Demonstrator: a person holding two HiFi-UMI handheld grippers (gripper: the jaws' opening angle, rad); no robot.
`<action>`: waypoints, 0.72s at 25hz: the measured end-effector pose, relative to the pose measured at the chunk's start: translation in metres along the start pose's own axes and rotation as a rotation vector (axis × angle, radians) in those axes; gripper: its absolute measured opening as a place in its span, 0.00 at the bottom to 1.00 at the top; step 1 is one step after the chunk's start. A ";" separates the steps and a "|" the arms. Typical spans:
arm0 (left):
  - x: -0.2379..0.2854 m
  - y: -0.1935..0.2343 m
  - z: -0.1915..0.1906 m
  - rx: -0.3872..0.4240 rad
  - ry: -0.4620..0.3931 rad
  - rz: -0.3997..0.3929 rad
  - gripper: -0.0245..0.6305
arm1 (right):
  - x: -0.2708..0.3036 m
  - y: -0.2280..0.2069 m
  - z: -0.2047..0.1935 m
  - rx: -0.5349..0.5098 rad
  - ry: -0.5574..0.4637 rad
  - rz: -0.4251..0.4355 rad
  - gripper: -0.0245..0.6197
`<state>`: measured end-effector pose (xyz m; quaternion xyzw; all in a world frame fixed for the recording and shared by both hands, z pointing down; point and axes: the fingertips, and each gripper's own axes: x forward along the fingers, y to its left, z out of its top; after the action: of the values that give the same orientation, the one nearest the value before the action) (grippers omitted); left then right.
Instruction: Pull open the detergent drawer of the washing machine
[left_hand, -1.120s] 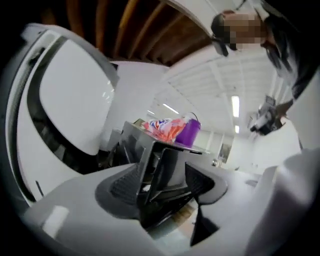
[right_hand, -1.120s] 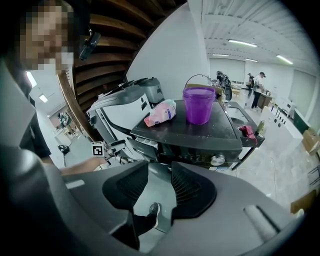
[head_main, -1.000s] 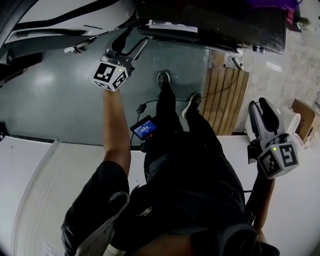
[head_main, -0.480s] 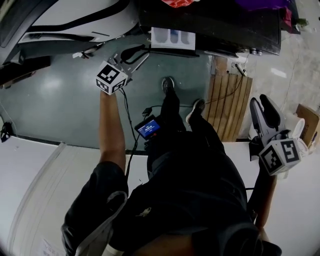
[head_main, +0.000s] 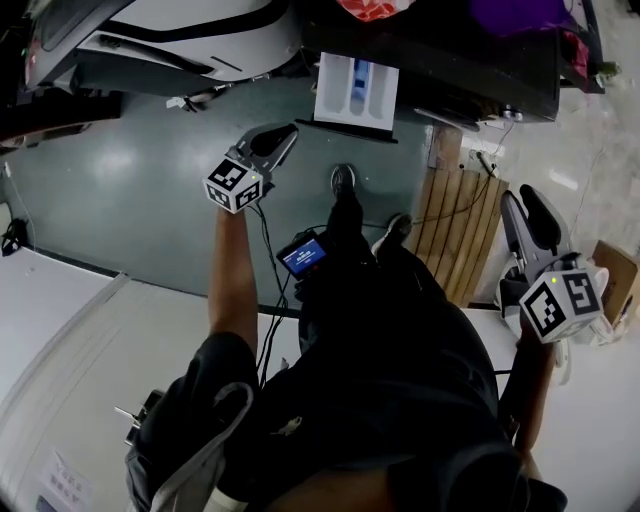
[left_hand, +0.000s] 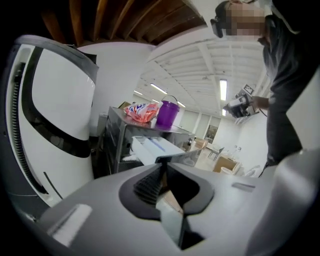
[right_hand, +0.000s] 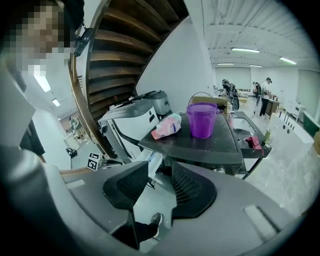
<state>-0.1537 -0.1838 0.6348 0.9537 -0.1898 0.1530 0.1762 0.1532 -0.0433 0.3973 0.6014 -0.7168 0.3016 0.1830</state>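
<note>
The white detergent drawer (head_main: 355, 92) with blue compartments stands pulled out from the dark washing machine (head_main: 470, 55). My left gripper (head_main: 283, 137) is shut and holds nothing; it hangs a short way in front and to the left of the drawer, not touching it. In the left gripper view its pads (left_hand: 150, 182) meet, and the drawer (left_hand: 152, 147) lies beyond them. My right gripper (head_main: 530, 212) is held up at the right, far from the machine, open and empty. In the right gripper view its jaws stand apart, the drawer (right_hand: 152, 161) showing past them.
A purple bucket (right_hand: 201, 120) and a pink bag (right_hand: 167, 125) sit on the machine's top. A wooden pallet (head_main: 455, 215) lies on the floor to the right of the drawer. A big white curved machine (head_main: 180, 40) stands at the left. A white table (head_main: 60, 350) lies near me.
More of the drawer now shows out of the machine. My left gripper's jaws have gone from wide apart to shut, and it has drawn back from the machine. The right gripper has risen slightly.
</note>
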 end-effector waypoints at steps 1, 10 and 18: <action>-0.004 -0.004 -0.005 -0.001 0.016 0.008 0.17 | -0.005 0.000 0.002 -0.001 -0.005 0.002 0.26; -0.066 -0.031 0.042 0.085 0.017 0.141 0.25 | -0.046 -0.001 0.018 0.003 -0.155 0.074 0.26; -0.118 -0.088 0.148 0.220 -0.083 0.231 0.30 | -0.088 -0.006 0.036 -0.016 -0.282 0.135 0.26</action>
<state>-0.1878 -0.1298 0.4364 0.9446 -0.2874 0.1526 0.0439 0.1808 -0.0017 0.3163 0.5868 -0.7767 0.2198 0.0647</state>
